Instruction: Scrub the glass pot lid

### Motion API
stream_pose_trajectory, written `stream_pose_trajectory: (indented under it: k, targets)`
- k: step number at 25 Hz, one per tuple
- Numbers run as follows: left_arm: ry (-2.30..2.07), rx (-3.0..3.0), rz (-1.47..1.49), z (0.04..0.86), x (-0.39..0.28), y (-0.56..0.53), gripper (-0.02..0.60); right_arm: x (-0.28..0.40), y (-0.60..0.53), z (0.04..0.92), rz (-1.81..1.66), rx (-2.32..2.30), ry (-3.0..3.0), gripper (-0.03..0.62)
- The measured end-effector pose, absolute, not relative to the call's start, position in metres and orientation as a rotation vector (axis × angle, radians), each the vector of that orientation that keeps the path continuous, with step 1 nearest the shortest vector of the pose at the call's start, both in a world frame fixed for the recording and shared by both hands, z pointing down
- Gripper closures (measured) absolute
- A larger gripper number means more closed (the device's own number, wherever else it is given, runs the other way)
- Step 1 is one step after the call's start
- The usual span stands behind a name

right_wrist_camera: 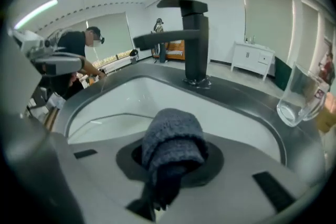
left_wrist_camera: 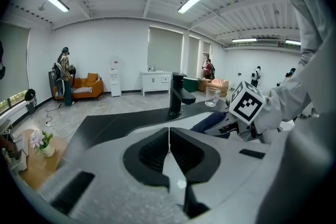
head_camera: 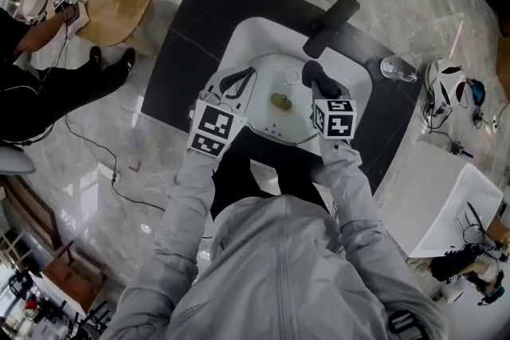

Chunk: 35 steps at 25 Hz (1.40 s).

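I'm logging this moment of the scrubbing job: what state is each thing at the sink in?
glass pot lid: in the sink, knob up, rim clamped.
left hand-held gripper: shut on the lid's rim.
right hand-held gripper: shut on the cloth.
cloth: bunched, held over the sink.
faucet: no water running.
drinking glass: upright beside the sink, looks empty.

Cloth: dark blue terry, rough nap. Pot lid: clear smooth glass, brassy knob. Sink: glossy white. Counter: matt black. Faucet: matt black metal. Tumbler: clear glass. Floor: polished, mirror-glossy stone.
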<state>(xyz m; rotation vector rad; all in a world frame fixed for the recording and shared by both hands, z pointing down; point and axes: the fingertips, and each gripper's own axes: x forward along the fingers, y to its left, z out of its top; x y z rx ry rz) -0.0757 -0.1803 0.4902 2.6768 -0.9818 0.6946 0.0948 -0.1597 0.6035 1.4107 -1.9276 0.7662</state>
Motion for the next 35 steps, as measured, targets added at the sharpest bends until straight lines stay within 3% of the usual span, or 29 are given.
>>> stream_pose_trajectory:
  k: [14, 35]
  targets:
    - [-0.926, 2.651, 0.749, 0.514, -0.089, -0.175, 0.554, 0.078, -0.181, 0.686, 0.585, 1.11, -1.773, 0.511]
    - [-0.961, 2.563, 0.778, 0.533, -0.106, -0.178, 0.554, 0.028, -0.223, 0.7, 0.595, 1.064, -1.89, 0.51]
